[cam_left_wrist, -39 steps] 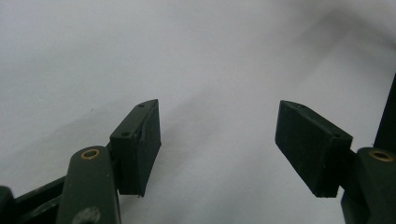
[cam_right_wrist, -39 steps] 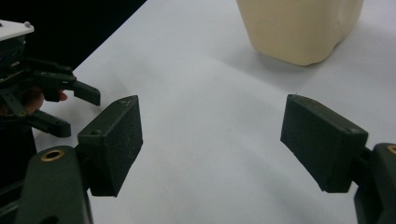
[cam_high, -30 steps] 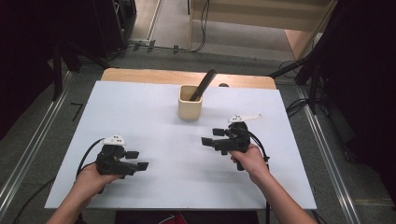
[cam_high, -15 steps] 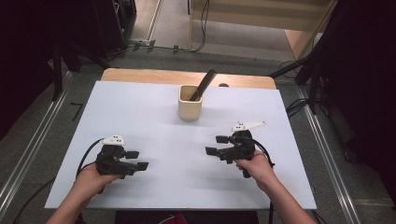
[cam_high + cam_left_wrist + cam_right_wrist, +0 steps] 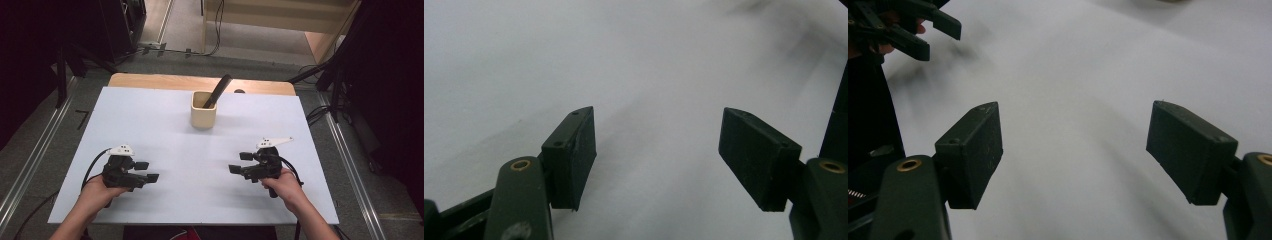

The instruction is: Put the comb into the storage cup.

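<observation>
Two grippers: both low over the near half of the counter (image 5: pixel 165 115), one per hand, nothing held.
Left gripper (image 5: pixel 148 171): near-left, fingers (image 5: pixel 574 150) spread wide, bare white surface between them.
Right gripper (image 5: pixel 241 162): near-right, fingers (image 5: pixel 973 155) also wide apart, gap empty. In its own view the other hand's gripper sits at upper left, well apart.
Hands: left hand (image 5: pixel 100 192) and right hand (image 5: pixel 282 185) grip the handles from the near edge; both grippers point inward toward the centre.
Middle of counter: plain white sheet, nothing on it between grippers and cup.
Cup (image 5: pixel 203 112): beige, upright, far-centre of the counter, well apart from both grippers.
Tool (image 5: pixel 218 90): dark, long handle, stands tilted in the cup, leaning up and to the right over the rim. Lower end hidden inside the cup, so can't tell what kind of tool.
Beyond: wooden edge of the counter behind the white sheet, then floor and cables.
Step (my read): idle/ready pose, approach not yet started; tool untouched.
Next move (my read): one gripper, likely the right since the handle leans that way, goes forward to the cup, lines its open fingers either side of the handle above the rim, closes, lifts along the tilt.
Watch: cup looks light; a sideways pull could tip it. Left gripper could steady the cup wall.
</observation>
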`<control>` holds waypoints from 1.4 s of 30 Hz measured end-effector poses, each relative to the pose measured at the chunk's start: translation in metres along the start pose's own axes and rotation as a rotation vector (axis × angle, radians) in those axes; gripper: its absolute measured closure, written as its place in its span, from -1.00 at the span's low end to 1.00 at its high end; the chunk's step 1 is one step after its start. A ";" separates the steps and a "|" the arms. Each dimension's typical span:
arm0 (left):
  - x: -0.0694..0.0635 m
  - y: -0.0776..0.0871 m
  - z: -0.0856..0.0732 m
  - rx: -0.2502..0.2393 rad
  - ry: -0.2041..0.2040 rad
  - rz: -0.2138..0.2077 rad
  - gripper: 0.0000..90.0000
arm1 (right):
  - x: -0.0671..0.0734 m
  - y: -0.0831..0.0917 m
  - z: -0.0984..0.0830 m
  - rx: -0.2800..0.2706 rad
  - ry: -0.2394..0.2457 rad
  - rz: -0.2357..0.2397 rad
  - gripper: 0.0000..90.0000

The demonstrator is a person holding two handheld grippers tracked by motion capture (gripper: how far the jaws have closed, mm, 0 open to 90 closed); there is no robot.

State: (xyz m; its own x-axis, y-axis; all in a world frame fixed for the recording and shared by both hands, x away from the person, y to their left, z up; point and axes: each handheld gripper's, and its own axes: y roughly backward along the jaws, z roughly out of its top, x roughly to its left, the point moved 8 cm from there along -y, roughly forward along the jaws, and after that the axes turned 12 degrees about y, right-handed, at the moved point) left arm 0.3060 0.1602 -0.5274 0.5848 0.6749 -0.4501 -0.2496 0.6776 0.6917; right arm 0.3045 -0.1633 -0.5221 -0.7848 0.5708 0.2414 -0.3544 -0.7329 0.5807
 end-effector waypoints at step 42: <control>-0.001 -0.002 -0.001 0.010 -0.014 -0.014 -0.28 | -0.024 0.036 -0.040 0.027 -0.046 -0.081 -0.54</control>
State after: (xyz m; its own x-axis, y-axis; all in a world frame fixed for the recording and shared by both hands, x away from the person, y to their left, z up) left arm 0.3053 0.1582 -0.5289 0.5992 0.6608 -0.4521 -0.2333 0.6843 0.6909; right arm 0.2899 -0.2179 -0.5383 -0.7300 0.6443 0.2281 -0.4014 -0.6742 0.6199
